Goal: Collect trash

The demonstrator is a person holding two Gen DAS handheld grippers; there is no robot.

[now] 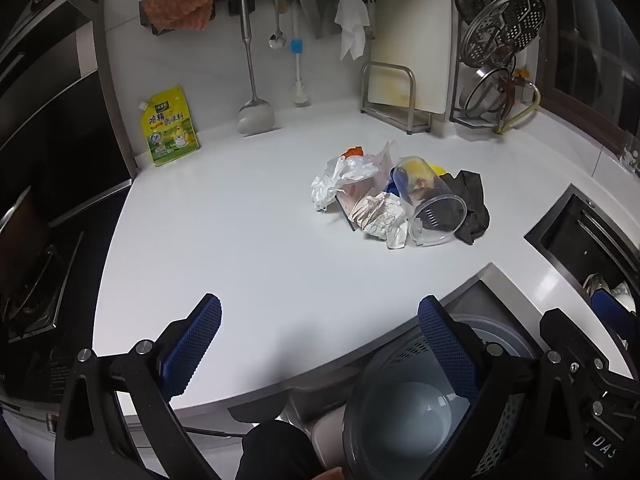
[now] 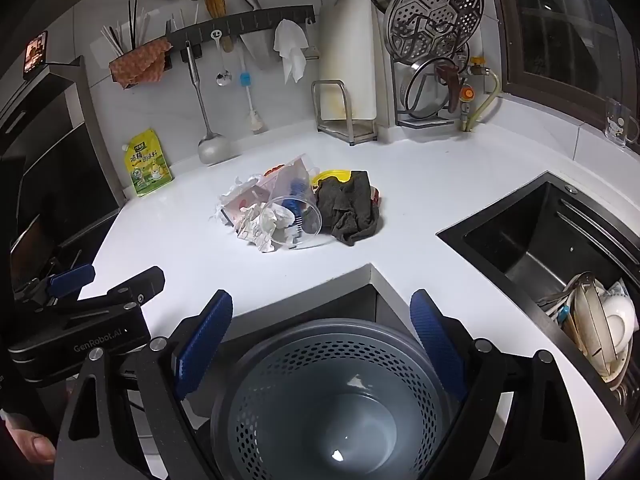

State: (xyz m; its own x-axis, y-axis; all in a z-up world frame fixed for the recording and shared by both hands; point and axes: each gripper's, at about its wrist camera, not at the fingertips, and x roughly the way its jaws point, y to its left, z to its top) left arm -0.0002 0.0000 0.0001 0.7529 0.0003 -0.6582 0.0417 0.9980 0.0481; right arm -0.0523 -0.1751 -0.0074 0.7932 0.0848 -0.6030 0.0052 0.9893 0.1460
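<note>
The trash pile (image 2: 298, 210) lies mid-table (image 2: 192, 248), at twelve o'clock from the right tongs (image 2: 322, 340), one o'clock from the left tongs (image 1: 320, 354); both gape wide, empty; the bin (image 2: 332, 400) waits beneath; neither looks clearly nearer.

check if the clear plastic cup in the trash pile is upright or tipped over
Tipped over: the clear plastic cup lies on its side, its open mouth facing the camera.
</note>
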